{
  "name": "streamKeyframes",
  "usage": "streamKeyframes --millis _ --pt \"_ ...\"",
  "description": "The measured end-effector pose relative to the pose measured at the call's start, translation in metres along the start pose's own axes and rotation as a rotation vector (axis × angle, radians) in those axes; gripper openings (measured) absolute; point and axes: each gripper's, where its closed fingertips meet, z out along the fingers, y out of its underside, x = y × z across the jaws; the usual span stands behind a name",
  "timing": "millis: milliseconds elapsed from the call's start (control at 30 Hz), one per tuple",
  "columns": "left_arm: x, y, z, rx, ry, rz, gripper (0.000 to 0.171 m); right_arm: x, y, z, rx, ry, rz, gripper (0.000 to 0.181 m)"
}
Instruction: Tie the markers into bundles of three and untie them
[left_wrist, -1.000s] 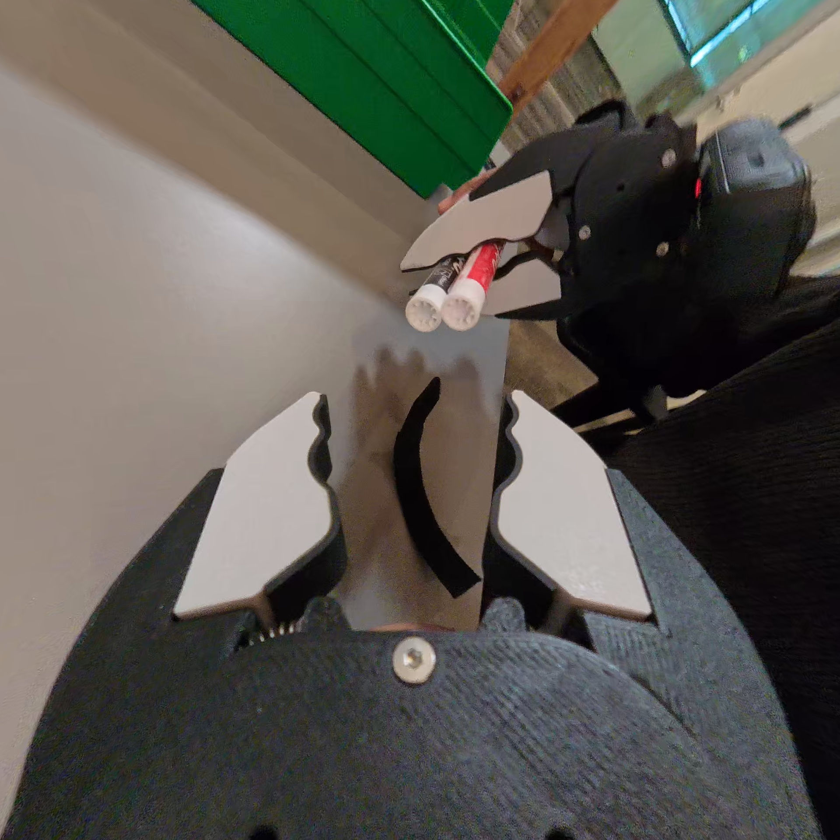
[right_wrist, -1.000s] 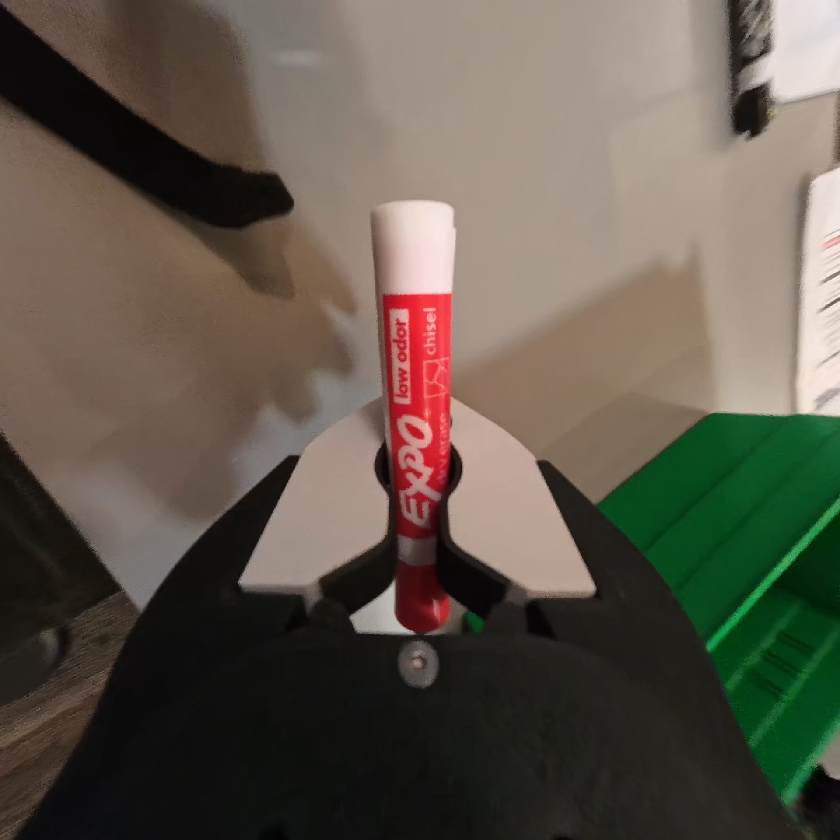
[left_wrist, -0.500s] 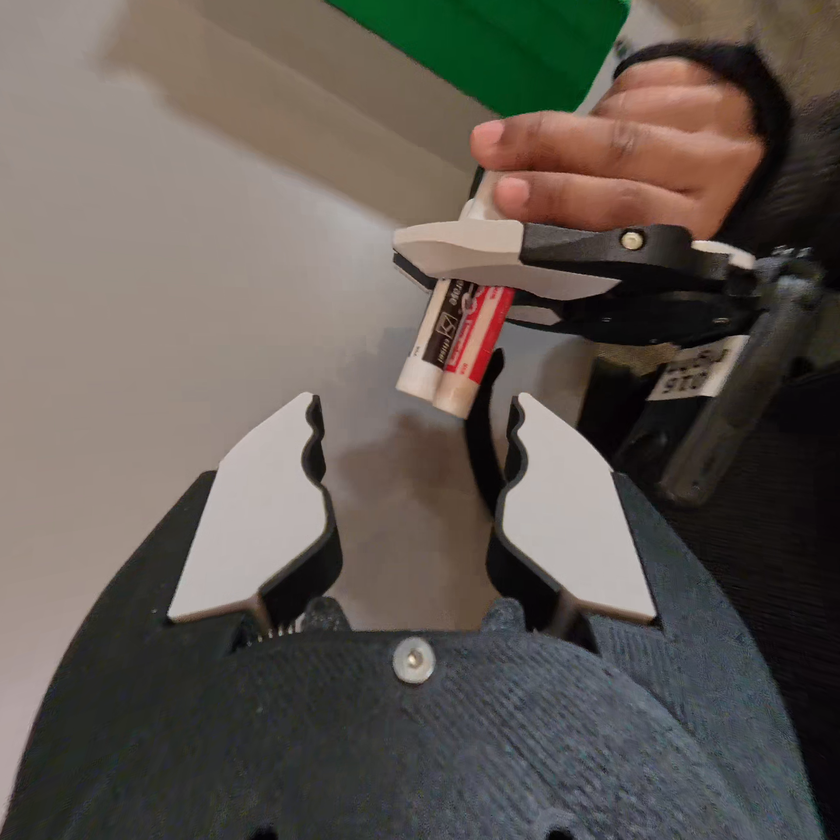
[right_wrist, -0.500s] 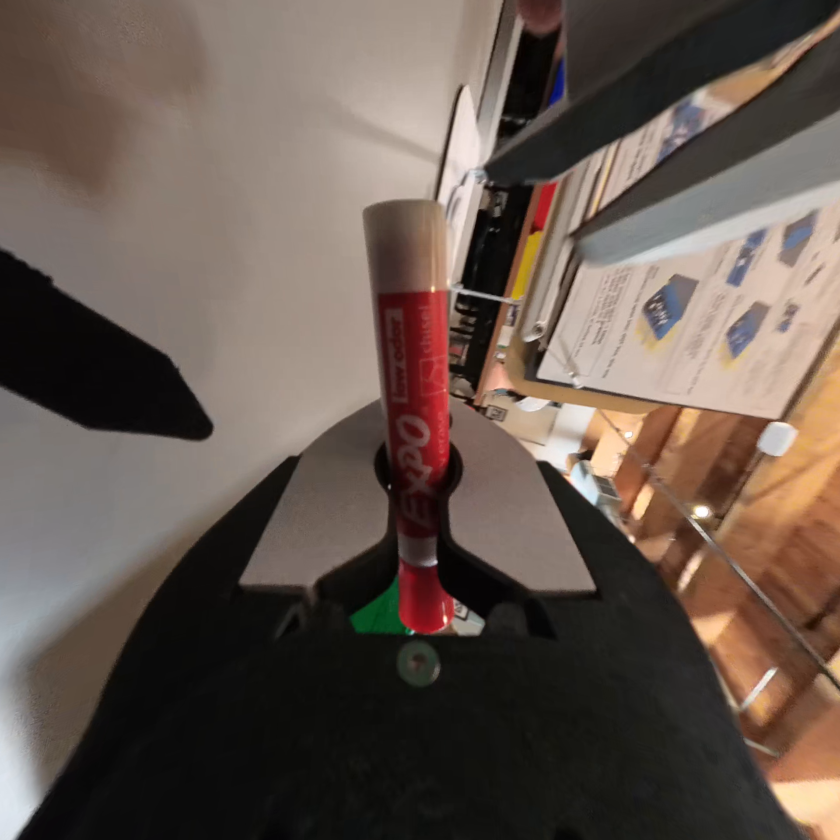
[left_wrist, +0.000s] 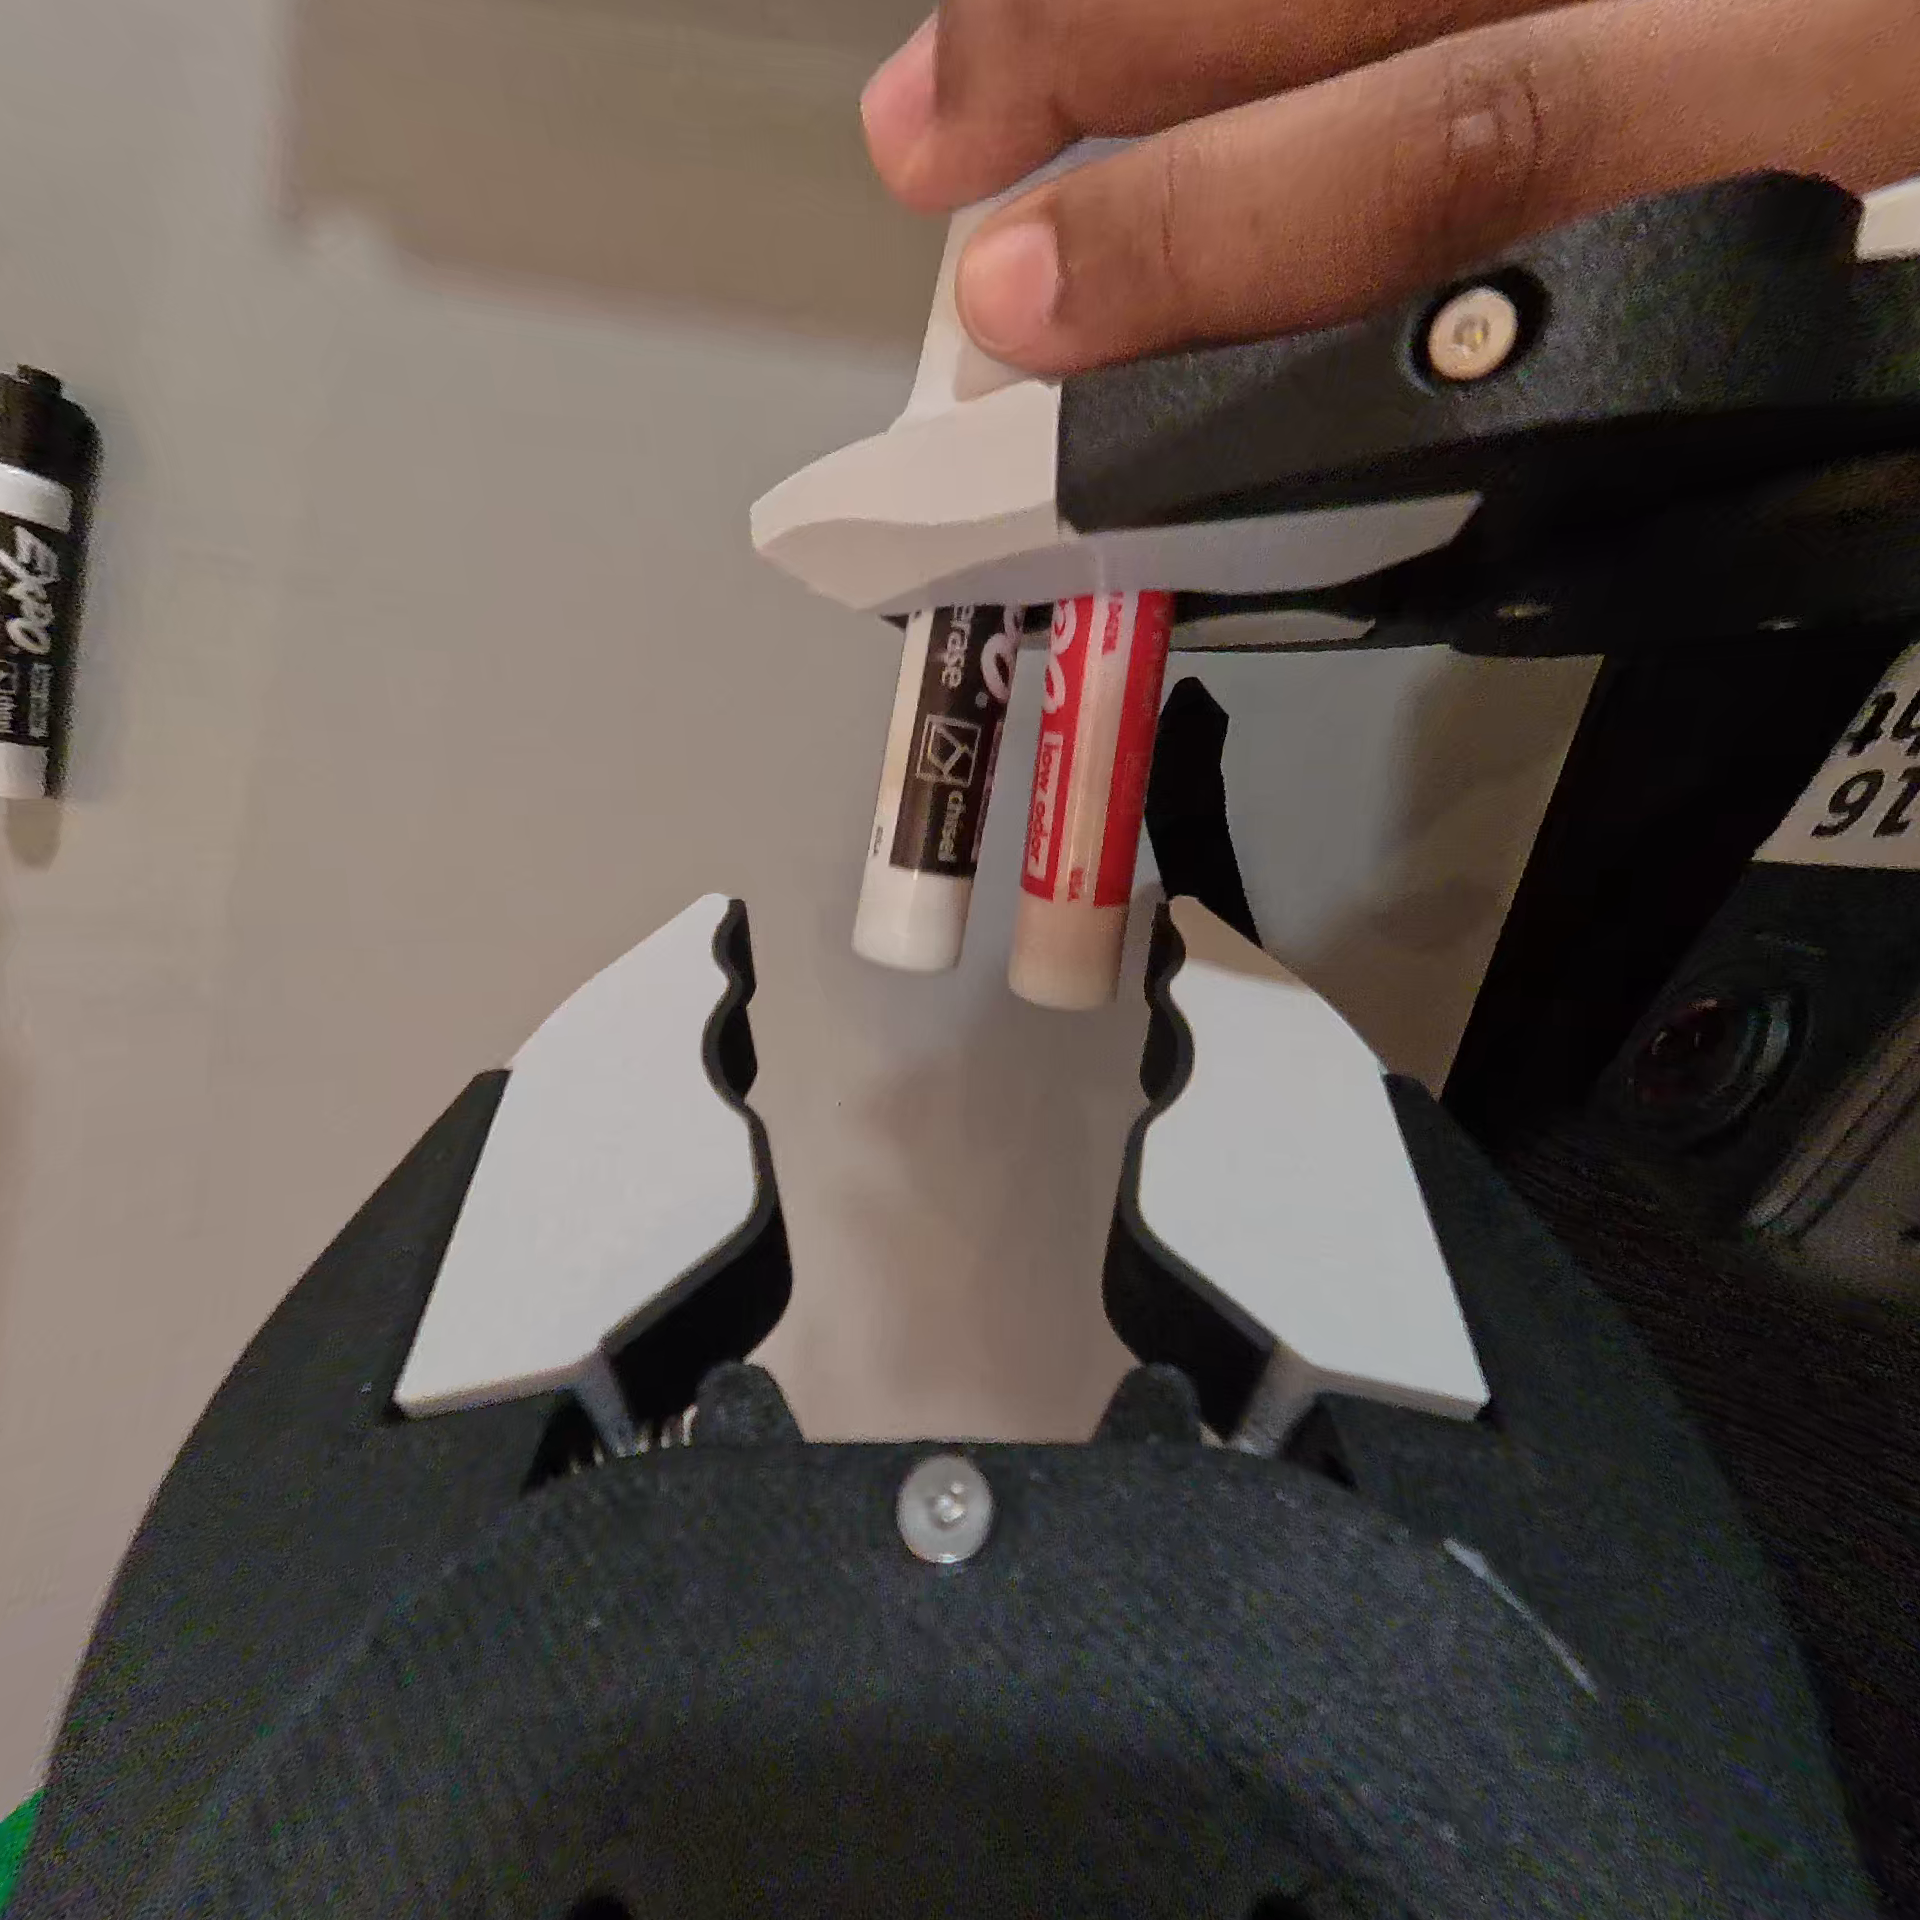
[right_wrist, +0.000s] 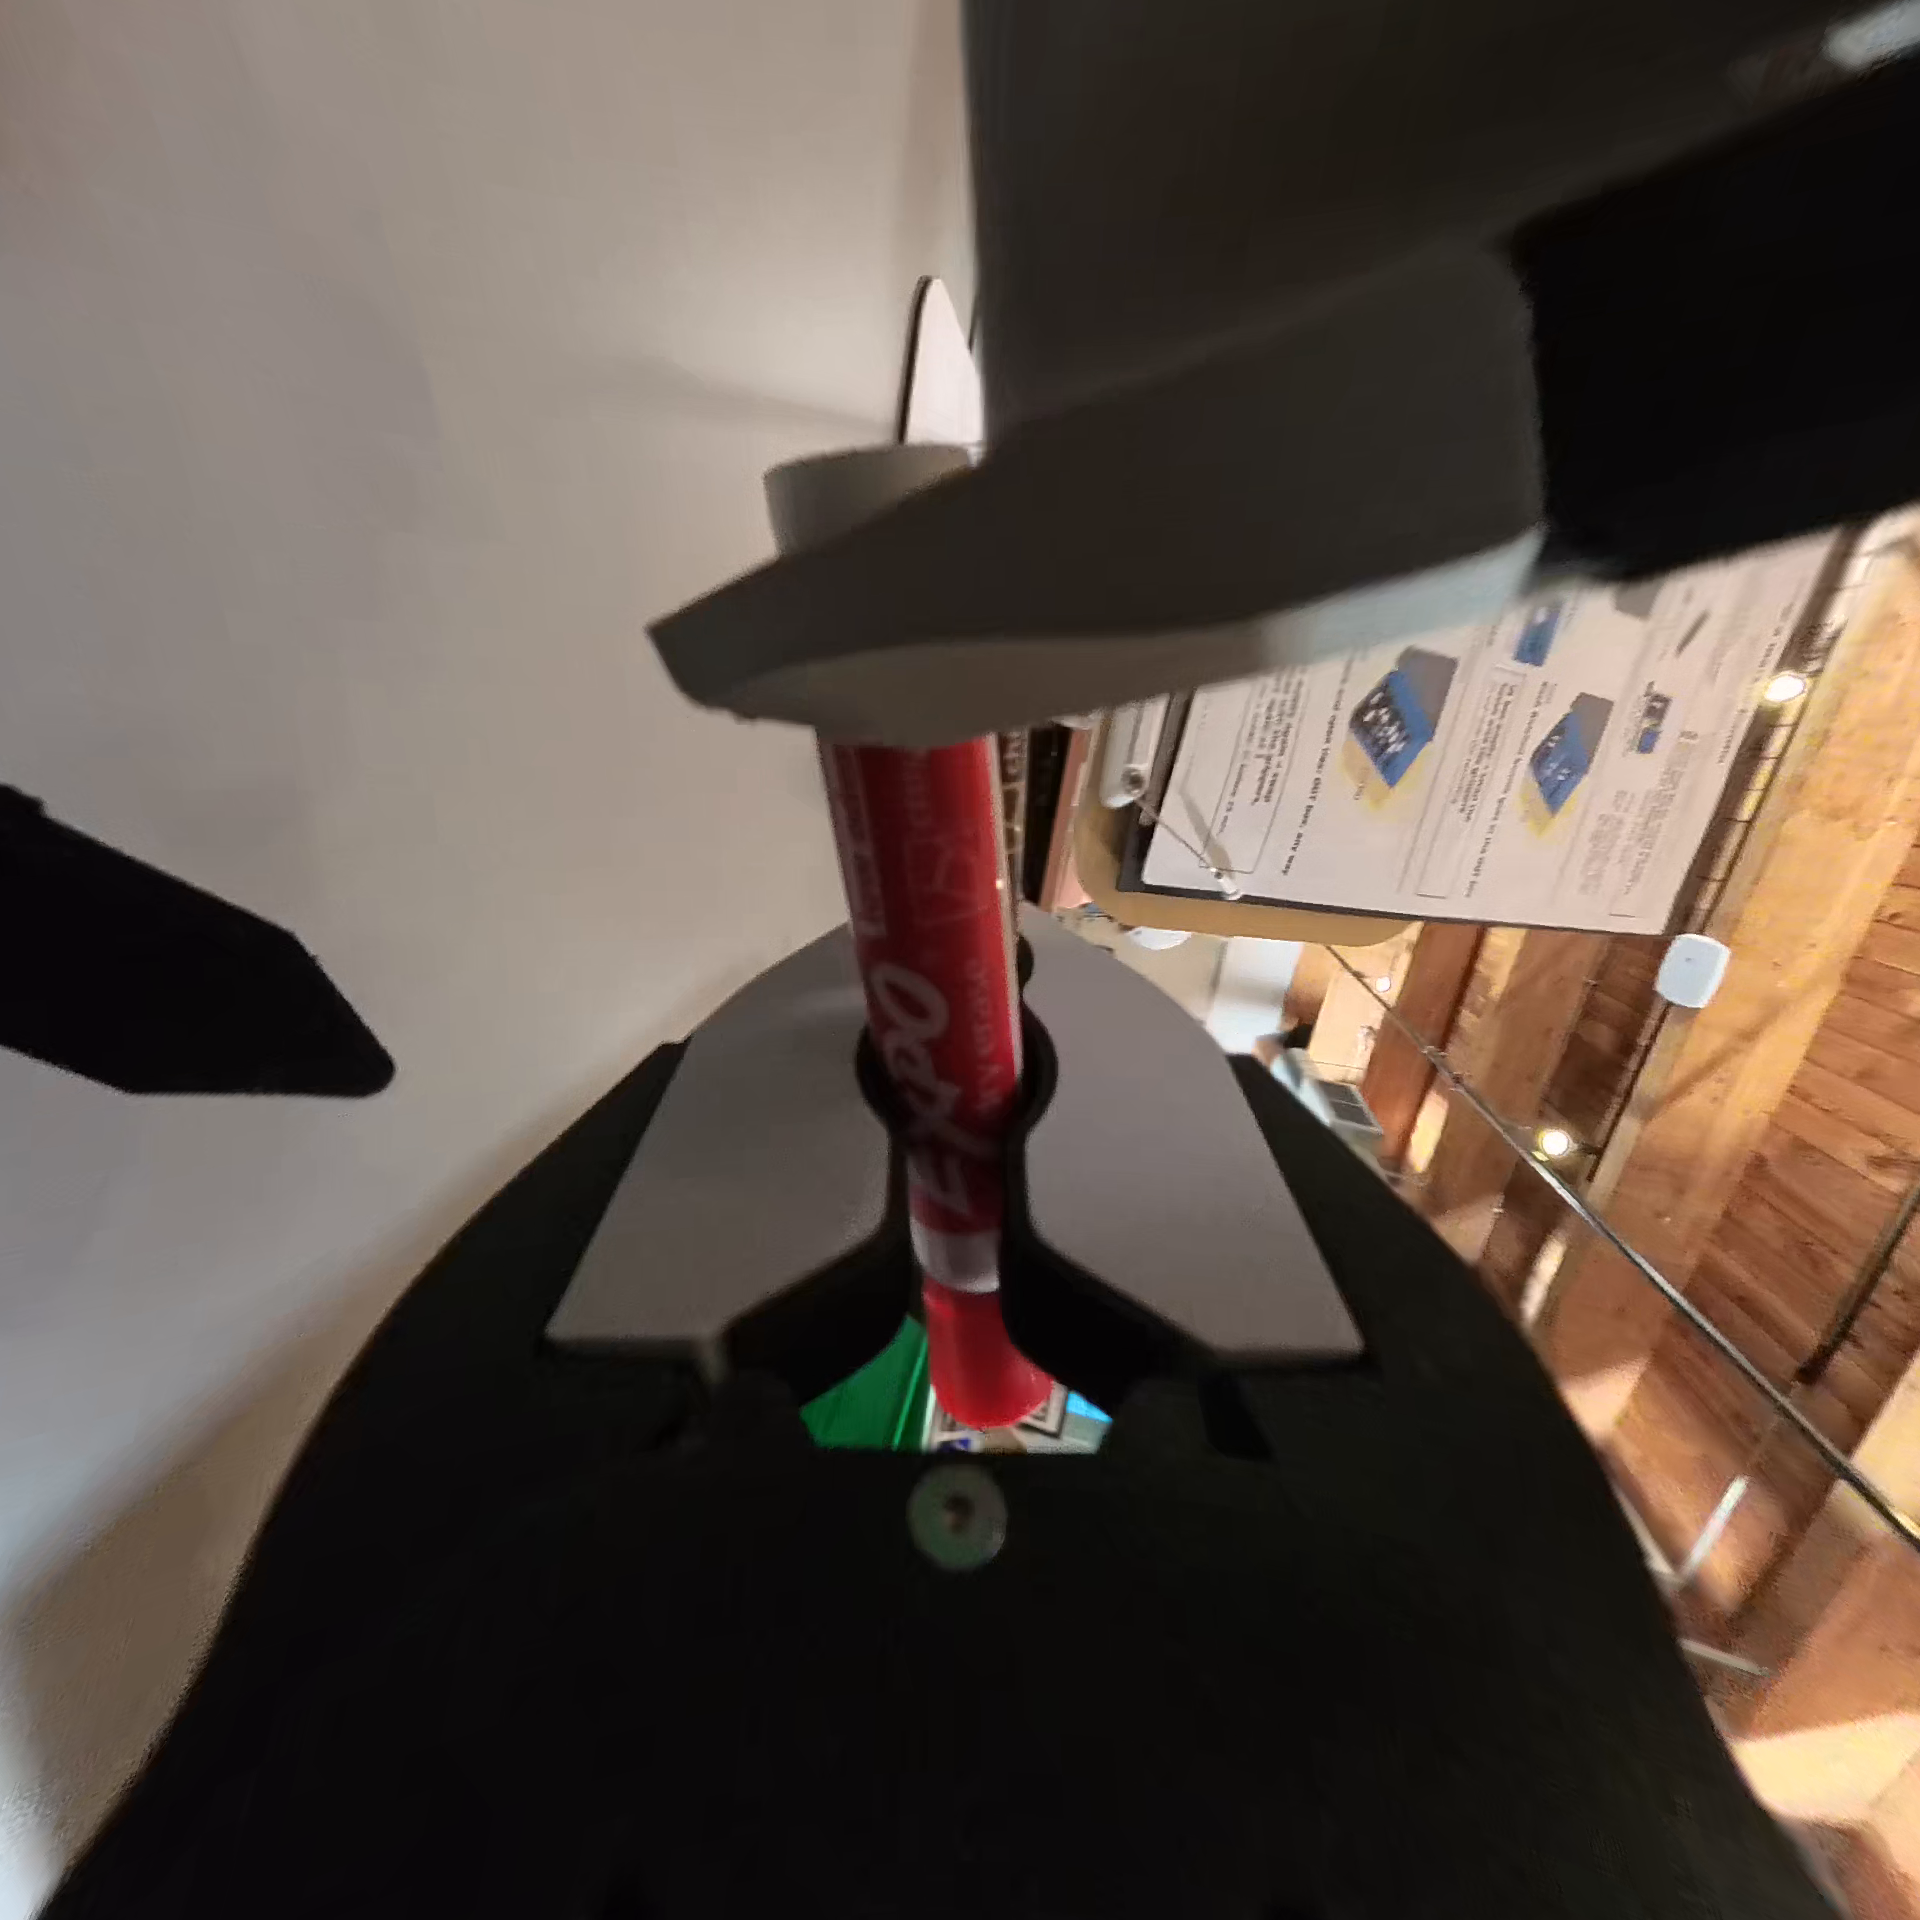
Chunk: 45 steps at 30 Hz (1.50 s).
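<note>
In the left wrist view my right gripper (left_wrist: 935, 561) comes in from the upper right, shut on a black marker (left_wrist: 925, 790) and a red marker (left_wrist: 1086, 810) held side by side. Their white ends hang just above the gap of my left gripper (left_wrist: 945, 925), which is open and empty. A black strap (left_wrist: 1195, 790) lies on the table behind the red marker. In the right wrist view my right gripper (right_wrist: 951, 966) is shut on the red marker (right_wrist: 925, 883); the black one is hidden. A left gripper finger (right_wrist: 1143, 582) crosses over the marker's far end.
A second black marker (left_wrist: 31, 592) lies on the pale table (left_wrist: 416, 623) at the far left. A hand (left_wrist: 1299, 135) rests on top of the right gripper. The strap's end (right_wrist: 208, 997) shows at left in the right wrist view, and a poster board (right_wrist: 1455, 790) at right. About 7 centimetres separates my left fingertips from my right.
The right gripper has brought the two markers closer, down to the mouth of the open left gripper. The left view has swung, so the green bin is gone and a loose black marker appears.
</note>
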Motion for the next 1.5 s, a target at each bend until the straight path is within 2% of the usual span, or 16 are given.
streamKeyframes --millis 133,233,267,367,433,533,733,1300,1500 --pt "-0.005 0.005 -0.016 0.055 -0.040 -0.068 0.074 -0.006 0.005 0.002 0.020 -0.032 0.110 0.014" --pt "0.002 0.008 -0.026 0.142 0.001 -0.192 0.063 -0.002 0.011 0.004 0.028 -0.002 0.173 0.014" --pt "0.004 0.007 -0.028 0.183 0.008 -0.236 0.057 0.001 0.012 0.004 0.028 0.024 0.179 0.014" --pt "0.020 0.004 -0.034 0.306 0.090 -0.334 0.022 0.007 0.009 0.004 0.038 0.067 0.214 0.015" --pt "0.028 0.001 -0.034 0.372 0.143 -0.394 0.009 0.010 0.006 0.004 0.046 0.097 0.214 0.014" --pt "0.029 -0.001 -0.034 0.424 0.136 -0.440 0.009 0.011 -0.001 0.001 0.058 0.112 0.203 0.015" --pt "0.026 -0.001 -0.035 0.443 0.111 -0.457 0.009 0.012 -0.009 -0.006 0.068 0.112 0.184 0.014" --pt "0.037 0.010 -0.033 0.433 0.102 -0.474 0.016 0.007 -0.021 -0.015 0.090 0.106 0.130 0.015" --pt "0.036 0.013 -0.036 0.415 0.049 -0.448 0.026 0.005 -0.020 -0.015 0.086 0.099 0.137 0.015"
